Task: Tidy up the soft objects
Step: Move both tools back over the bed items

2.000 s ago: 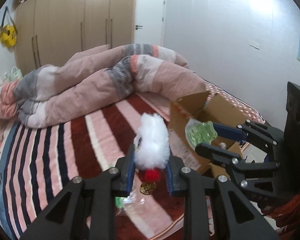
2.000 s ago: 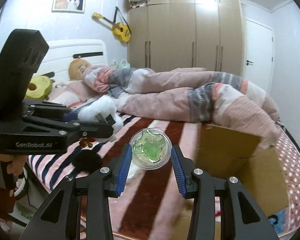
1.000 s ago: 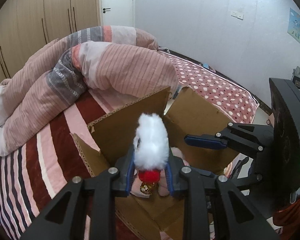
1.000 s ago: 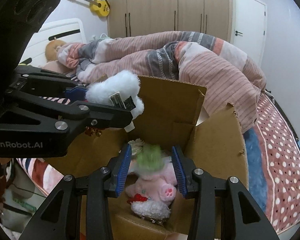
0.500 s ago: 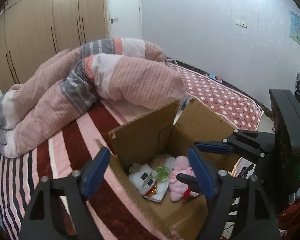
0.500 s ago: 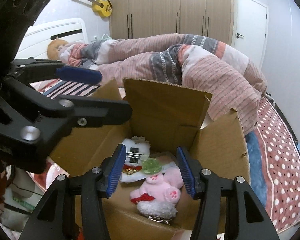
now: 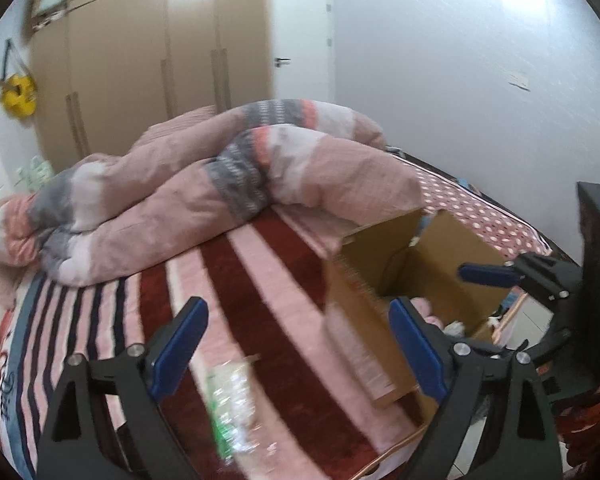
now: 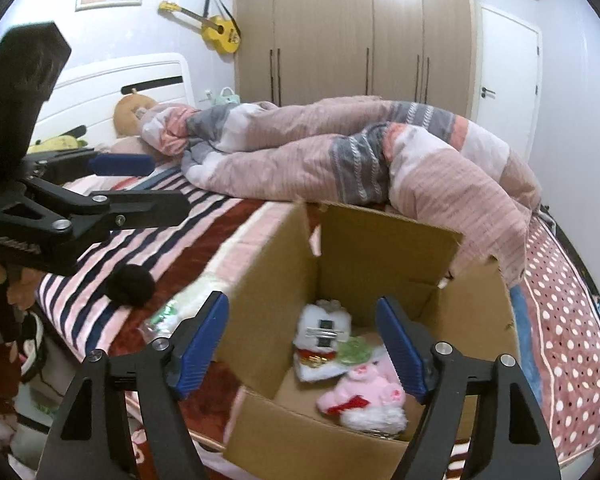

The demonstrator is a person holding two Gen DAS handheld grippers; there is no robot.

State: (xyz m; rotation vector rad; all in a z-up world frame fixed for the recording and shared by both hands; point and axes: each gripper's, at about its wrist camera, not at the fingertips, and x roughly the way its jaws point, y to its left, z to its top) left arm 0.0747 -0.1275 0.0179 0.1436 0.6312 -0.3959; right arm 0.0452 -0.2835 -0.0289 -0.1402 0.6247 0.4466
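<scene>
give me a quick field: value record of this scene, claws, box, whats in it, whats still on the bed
left claw: open, empty, over the striped blanket
right claw: open, empty, above the box
cardboard box: on the bed, flaps up
in box: white plush, green toy, pink plush
still on bed: black pom-pom, clear plastic bag
background: crumpled duvet

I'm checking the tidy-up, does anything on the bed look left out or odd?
Yes. A black fluffy pom-pom and a crinkled clear plastic bag with green inside lie on the striped bedspread, outside the open cardboard box holding the white plush toy and pink plush toy.
</scene>
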